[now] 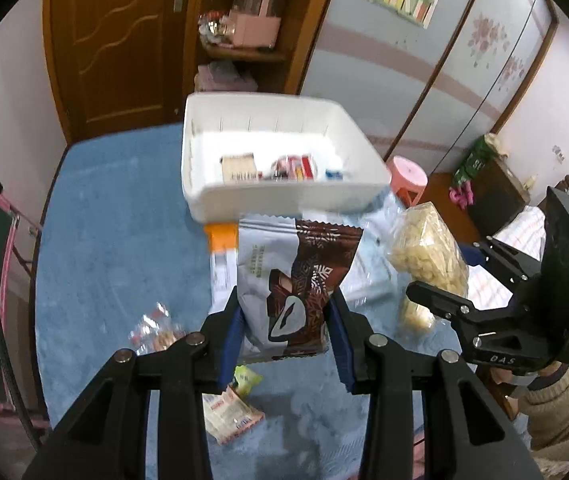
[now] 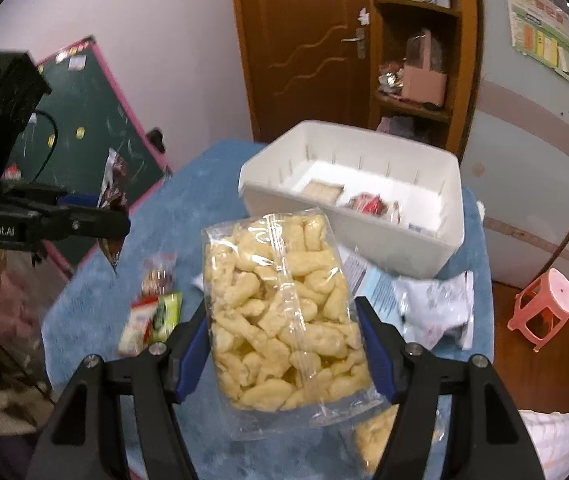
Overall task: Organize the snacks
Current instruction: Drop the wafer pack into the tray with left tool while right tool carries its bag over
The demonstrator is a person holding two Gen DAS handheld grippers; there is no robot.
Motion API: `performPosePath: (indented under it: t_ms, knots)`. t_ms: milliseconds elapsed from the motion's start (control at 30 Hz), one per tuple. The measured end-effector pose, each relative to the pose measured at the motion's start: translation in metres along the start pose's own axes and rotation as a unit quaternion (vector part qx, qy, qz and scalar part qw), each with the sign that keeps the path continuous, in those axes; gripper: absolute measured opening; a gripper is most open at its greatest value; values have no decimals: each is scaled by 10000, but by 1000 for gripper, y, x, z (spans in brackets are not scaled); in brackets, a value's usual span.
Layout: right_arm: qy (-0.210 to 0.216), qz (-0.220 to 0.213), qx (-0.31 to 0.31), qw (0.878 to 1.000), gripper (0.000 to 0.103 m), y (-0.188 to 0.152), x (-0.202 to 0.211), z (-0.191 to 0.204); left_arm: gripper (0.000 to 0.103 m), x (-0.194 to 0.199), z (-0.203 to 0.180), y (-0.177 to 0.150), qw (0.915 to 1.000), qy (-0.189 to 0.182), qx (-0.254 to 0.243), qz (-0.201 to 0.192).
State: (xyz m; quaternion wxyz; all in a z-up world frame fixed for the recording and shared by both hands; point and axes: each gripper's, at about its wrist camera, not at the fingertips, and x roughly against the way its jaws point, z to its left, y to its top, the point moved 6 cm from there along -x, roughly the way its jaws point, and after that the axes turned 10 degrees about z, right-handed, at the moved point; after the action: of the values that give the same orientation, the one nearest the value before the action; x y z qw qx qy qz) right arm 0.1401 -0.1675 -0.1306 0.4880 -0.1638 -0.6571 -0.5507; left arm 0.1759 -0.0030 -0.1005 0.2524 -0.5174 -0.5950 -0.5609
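**Left wrist view: two bags up, bin ahead**

Left wrist view: left gripper (image 1: 284, 332) clamped tight on a grey-and-brown pouch (image 1: 292, 280), held upright by its lower half, clear of the blue cloth (image 1: 116, 216). Right gripper (image 2: 288, 344) spread wide yet pressing both sides of a clear bag of pale puffs (image 2: 284, 320), fat and crinkly. Both probably lifted for dropping into the white bin (image 2: 436, 248) just beyond, a few small packets already inside.

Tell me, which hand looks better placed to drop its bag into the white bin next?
Probably the left. The left gripper holds its brown bag directly facing the bin. The right gripper, gripping the puffs bag, sits off to the side.
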Motion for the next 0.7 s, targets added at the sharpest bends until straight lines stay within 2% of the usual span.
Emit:
performPosePath:
  t_ms: [233,400,700]
  knots:
    - [-76,-247,-403,9989,68,49,17,-20,38,23,4,42,9989,287,-224,-287]
    - [-437,-444,-735,9953,68,97,33,-41,38,35,-3,88,9961,533,-385,-586]
    - [-702,-656,-1230,9877,68,171,37,-82,38,24,-5,175,9917,802,-423,-915]
